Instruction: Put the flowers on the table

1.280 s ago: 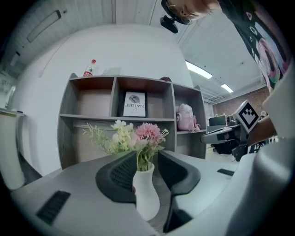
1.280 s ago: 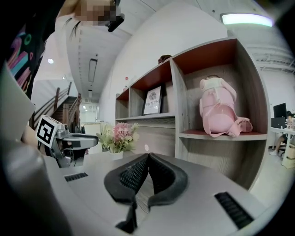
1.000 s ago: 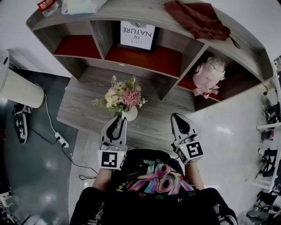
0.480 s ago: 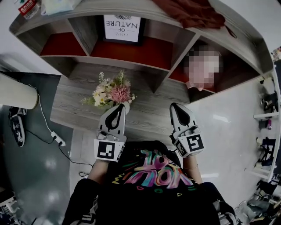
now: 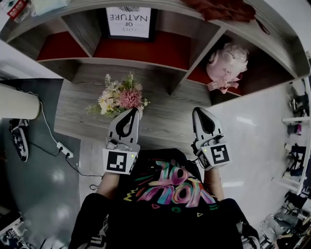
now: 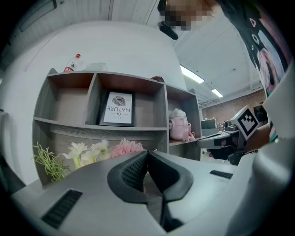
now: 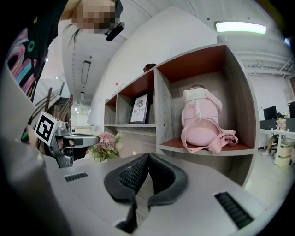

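Both pairs of jaws are pressed together, with nothing seen between them. The left gripper (image 5: pixel 134 111) points at the flowers (image 5: pixel 119 97) near the bench (image 5: pixel 170 121) front edge. The right gripper (image 5: pixel 198 111) hangs well apart from them.

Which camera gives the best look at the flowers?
The head view: most of the bouquet shows from above. The left gripper view catches only its top behind the left tongs; the right gripper view shows it small and distant.

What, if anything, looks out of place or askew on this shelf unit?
A reddish-brown cloth lies crumpled on the shelf top, spilling over its front edge. The pink bag slumps in the right cubby, strap hanging past the ledge. The flowers look upright.
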A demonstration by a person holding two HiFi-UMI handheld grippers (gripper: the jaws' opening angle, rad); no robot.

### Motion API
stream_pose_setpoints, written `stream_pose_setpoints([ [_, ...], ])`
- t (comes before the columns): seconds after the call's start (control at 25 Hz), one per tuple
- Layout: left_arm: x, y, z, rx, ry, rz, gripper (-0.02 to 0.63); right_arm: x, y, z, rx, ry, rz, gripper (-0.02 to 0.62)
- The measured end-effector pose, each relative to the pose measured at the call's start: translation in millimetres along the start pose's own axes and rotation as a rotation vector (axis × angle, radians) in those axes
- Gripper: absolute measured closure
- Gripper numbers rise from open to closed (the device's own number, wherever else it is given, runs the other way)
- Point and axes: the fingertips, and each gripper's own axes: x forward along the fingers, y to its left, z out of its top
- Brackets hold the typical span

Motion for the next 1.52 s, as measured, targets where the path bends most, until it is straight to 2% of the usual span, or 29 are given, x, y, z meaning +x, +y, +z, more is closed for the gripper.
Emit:
stream_pose_setpoints([
  [0.16, -2.9, 1.3, -9.5, 0.019, 0.041, -0.003, 0.58, -0.7, 1.1, -1.6, 0.003, 0.002, 0.007, 0.58],
  [0.28, -1.6, 1.1, -0.4, -0.011, -0.005, 0.008, 0.58, -1.8, 1.9, -0.7, 0.008, -0.003, 0.006, 0.58],
  [0.6, -6.4, 0.5, 3.9, -0.028, -0.033, 0.021, 0.58, -5.3, 3.9, -1.0, 0.022, -0.004, 0.002, 0.58],
  [1.24, -7.6, 0.3, 6.4, -0.018, -0.042, 0.025, 0.58, -4.3, 7.8, -3.9, 0.035, -0.002, 0.039, 0.58],
  [1.4, -8.6, 1.9, 1.8, -0.005, -0.021, 0.02, 0.58, -3.1, 10.5, -3.7, 0.022, 0.0, 0.054, 0.58],
  [1.52, -7.4, 1.1, 6.1, -0.021, -0.04, 0.021, 0.58, -2.7, 12.1, -2.9, 0.018, -0.002, 0.061, 0.58],
])
